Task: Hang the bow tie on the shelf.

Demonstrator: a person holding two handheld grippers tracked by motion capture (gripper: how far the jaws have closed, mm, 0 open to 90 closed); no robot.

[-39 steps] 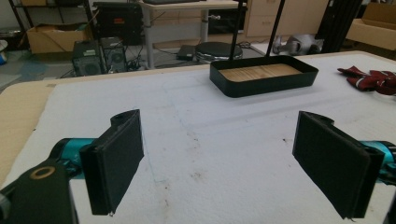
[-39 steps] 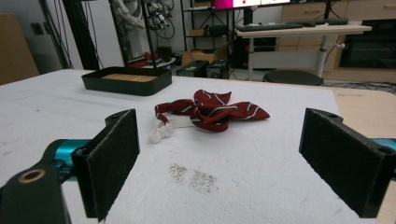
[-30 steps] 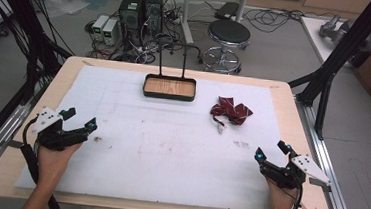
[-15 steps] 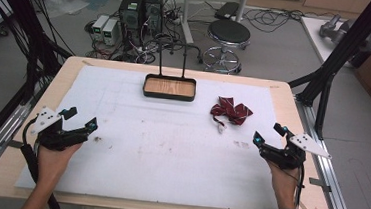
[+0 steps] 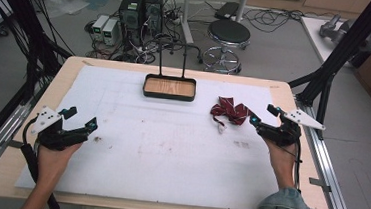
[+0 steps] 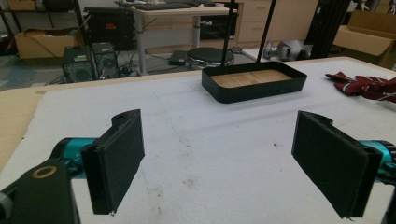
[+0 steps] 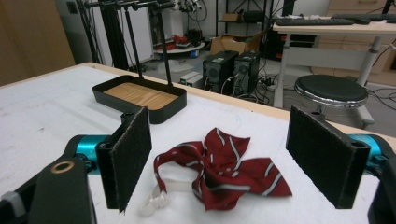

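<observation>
A dark red bow tie (image 5: pixel 230 111) with pale stripes and a white strap lies on the white mat, right of centre. My right gripper (image 5: pixel 264 115) hovers just to its right and points at it. In the right gripper view the bow tie (image 7: pixel 224 170) lies just ahead of the right gripper (image 7: pixel 224 140). Its jaws have just been closing a little but stand wide apart, and nothing is between the pads. My left gripper (image 5: pixel 81 117) rests open at the mat's left side, and the left gripper (image 6: pixel 219 158) has bare mat between its pads.
A black tray (image 5: pixel 147 88) with a wooden floor and a tall wire handle stands at the back centre of the mat (image 5: pixel 169 153). A dark stool (image 5: pixel 228 33) and computer boxes stand on the floor beyond the table's far edge.
My right gripper has moved from the near right corner away from the person and upward, up to the bow tie. My left gripper has stayed in place.
</observation>
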